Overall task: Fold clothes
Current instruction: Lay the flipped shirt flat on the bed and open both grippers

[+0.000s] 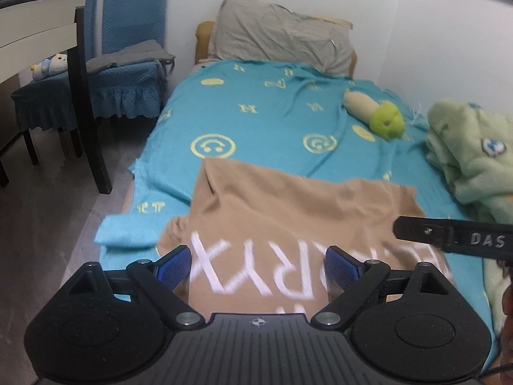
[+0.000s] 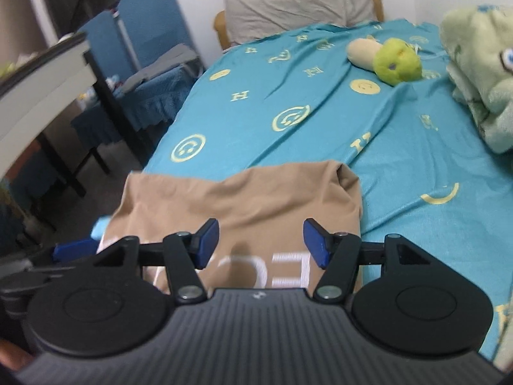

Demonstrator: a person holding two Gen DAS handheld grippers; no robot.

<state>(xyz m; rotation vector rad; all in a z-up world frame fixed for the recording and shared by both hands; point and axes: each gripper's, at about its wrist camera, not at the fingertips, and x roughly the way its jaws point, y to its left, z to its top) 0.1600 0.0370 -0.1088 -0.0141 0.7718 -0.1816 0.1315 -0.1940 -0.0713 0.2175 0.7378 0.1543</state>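
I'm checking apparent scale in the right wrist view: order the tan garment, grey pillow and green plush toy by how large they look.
1. tan garment, though it lies nearest the camera, which inflates it
2. grey pillow
3. green plush toy

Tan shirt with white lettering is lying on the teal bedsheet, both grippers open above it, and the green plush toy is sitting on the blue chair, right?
Not quite: the green plush toy lies on the teal bedsheet, not the chair, as the right wrist view shows. The tan shirt does lie on the sheet, with the left gripper and right gripper open above it.
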